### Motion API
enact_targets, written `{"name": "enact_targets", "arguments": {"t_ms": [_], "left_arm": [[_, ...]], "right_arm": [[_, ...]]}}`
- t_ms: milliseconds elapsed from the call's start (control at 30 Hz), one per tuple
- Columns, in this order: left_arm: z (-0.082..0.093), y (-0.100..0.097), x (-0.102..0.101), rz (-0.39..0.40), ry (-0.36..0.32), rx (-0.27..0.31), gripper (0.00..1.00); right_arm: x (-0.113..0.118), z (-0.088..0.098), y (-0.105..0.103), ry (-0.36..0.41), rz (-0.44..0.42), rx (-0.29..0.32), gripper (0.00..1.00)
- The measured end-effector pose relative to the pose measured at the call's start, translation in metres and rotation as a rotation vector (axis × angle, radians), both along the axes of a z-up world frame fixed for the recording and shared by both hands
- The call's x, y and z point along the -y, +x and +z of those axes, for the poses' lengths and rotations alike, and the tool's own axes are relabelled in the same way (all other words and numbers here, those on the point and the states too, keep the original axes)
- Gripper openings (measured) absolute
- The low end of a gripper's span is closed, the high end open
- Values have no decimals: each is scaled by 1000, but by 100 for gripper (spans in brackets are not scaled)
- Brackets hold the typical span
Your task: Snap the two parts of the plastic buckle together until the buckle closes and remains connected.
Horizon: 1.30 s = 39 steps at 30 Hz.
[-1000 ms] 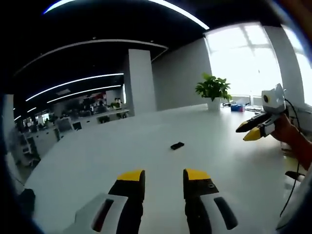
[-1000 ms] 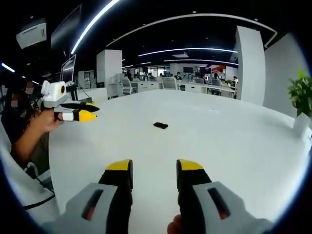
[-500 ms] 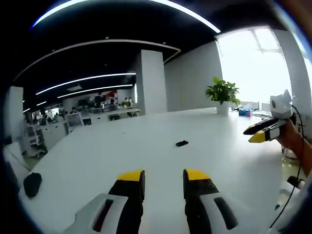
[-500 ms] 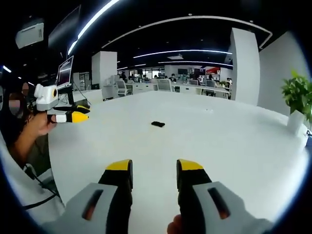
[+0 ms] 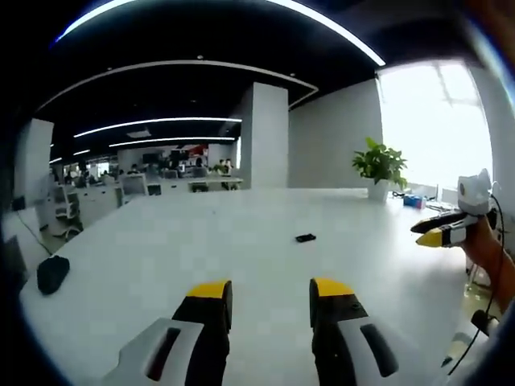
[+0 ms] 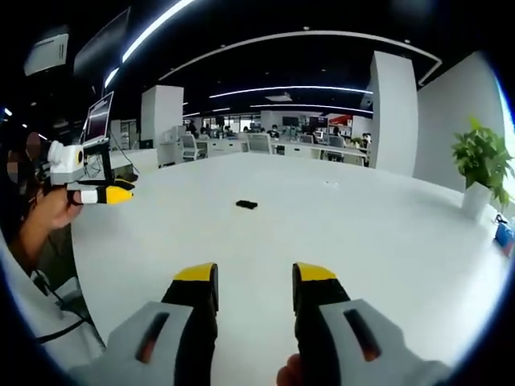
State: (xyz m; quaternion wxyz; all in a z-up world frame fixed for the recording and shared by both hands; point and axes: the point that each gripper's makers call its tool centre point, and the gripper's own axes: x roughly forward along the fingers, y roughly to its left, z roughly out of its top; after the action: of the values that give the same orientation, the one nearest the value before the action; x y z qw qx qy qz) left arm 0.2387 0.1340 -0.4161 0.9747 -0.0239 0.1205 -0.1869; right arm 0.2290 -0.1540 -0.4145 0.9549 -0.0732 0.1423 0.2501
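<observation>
A broad white table (image 5: 161, 249) spreads ahead of me, with a square white pillar (image 5: 265, 137) at twelve o'clock. At two o'clock a green potted plant (image 5: 381, 166) stands by a bright window (image 5: 434, 121); curved white ceiling light strips (image 6: 306, 36) arc overhead.

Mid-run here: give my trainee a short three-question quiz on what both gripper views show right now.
1. True or false: the left gripper is shut on the buckle.
2. Where does the buckle lie? A) on the white table, apart from both grippers B) between the right gripper's jaws C) in the potted plant
3. Fill in: the right gripper has its jaws ____.

Key: 1 false; 2 A; 3 open.
</observation>
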Motion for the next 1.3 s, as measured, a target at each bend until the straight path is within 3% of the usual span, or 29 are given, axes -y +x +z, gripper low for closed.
{"name": "enact_targets", "arguments": {"t_ms": [300, 833, 1100, 1300], "left_arm": [[0, 4, -6, 40, -12, 9, 39], [-2, 16, 11, 53, -32, 28, 39], [-3, 21, 6, 123, -52, 51, 40], [-5, 22, 3, 131, -52, 53, 43]], "right_arm": [[-1, 1, 6, -8, -18, 18, 38], [13, -3, 20, 21, -87, 22, 38], [18, -2, 26, 49, -137, 43, 38], [22, -6, 29, 17, -156, 53, 38]]}}
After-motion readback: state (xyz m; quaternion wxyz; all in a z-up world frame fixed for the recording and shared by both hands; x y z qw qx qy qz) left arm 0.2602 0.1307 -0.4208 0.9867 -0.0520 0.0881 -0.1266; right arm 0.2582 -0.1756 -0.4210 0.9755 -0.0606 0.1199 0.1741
